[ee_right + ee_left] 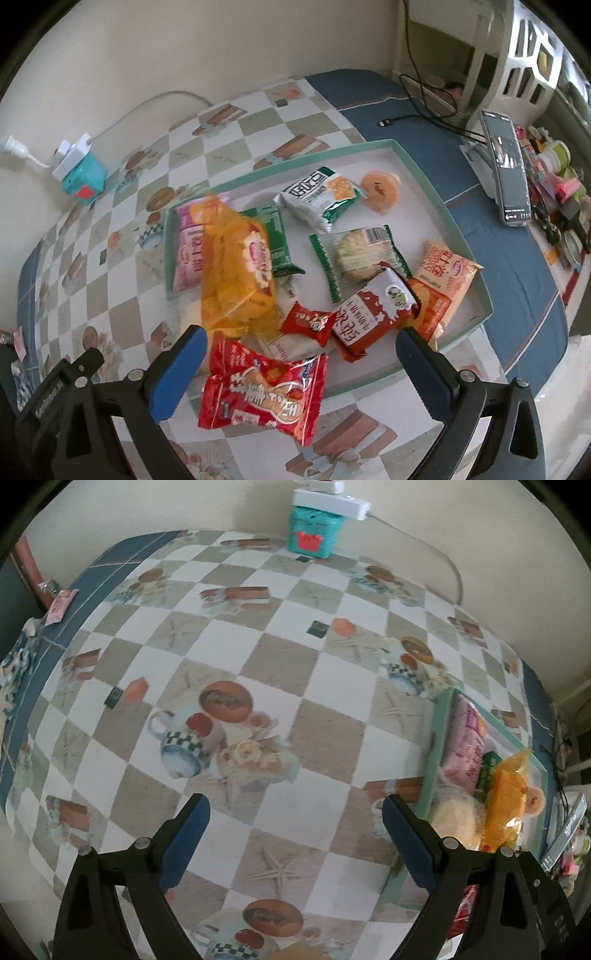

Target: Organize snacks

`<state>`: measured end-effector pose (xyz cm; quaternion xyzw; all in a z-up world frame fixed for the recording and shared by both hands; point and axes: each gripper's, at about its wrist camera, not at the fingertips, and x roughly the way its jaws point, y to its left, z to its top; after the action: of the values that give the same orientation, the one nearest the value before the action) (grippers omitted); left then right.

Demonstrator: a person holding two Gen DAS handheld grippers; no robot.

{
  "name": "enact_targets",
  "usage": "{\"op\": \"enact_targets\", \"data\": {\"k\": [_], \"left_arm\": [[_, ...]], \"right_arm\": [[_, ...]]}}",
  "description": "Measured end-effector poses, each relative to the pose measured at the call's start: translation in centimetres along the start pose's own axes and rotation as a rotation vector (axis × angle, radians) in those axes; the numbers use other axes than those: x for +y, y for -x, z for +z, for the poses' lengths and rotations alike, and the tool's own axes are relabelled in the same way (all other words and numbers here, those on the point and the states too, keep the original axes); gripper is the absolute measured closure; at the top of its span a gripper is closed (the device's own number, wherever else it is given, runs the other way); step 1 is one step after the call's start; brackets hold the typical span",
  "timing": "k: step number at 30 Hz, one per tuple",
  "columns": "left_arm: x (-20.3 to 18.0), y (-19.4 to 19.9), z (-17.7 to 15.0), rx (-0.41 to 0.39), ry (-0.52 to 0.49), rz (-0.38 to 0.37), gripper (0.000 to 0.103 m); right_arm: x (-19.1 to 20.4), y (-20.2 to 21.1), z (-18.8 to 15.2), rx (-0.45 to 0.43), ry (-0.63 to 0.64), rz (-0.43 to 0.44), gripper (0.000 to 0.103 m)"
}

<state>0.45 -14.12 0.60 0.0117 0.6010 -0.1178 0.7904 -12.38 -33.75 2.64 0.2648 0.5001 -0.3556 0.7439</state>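
The snacks sit in a shallow mint-green rectangular tray (436,206) with a white floor, lying on my checkered, picture-printed tablecloth (306,686). From the right wrist view, a translucent orange-yellow plastic packet (236,266) lies at the tray's 9 o'clock side, overlapping a pink wrapper (186,251) and a dark green wrapper (275,236). A white-and-green cracker pouch (319,197) and a small round orange jelly cup (380,192) rest toward 12 o'clock. A clear green-edged biscuit pack (356,254) lies mid-tray, with a red-and-white packet (373,314) and a pale orange packet (443,280) toward 4 o'clock. A small red sachet (308,321) lies at 6 o'clock, and a large crinkled red foil packet (262,391) overhangs the near rim.

My right gripper (301,369) hangs spread wide over that red packet, pads clear of it. My left gripper (295,842) is also spread wide, empty, over bare cloth, with the tray at its 3 o'clock.

A teal box (314,533) stands at 12 o'clock against the wall.
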Motion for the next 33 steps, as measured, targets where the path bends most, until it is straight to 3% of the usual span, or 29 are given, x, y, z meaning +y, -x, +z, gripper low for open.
{"op": "enact_targets", "data": {"k": [13, 25, 33], "left_arm": [[2.5, 0.9, -1.9, 0.047, -0.06, 0.132, 0.009], [6.3, 4.0, -5.8, 0.007, -0.108, 0.128, 0.009], [7.3, 5.7, -7.8, -0.046, -0.168, 0.145, 0.009]], "right_arm": [[3.7, 2.8, -4.5, -0.067, 0.153, -0.002, 0.0], [4.9, 4.0, -10.2, -0.07, 0.243, 0.002, 0.0], [4.6, 4.7, -11.1, -0.09, 0.229, 0.0, 0.0]]}}
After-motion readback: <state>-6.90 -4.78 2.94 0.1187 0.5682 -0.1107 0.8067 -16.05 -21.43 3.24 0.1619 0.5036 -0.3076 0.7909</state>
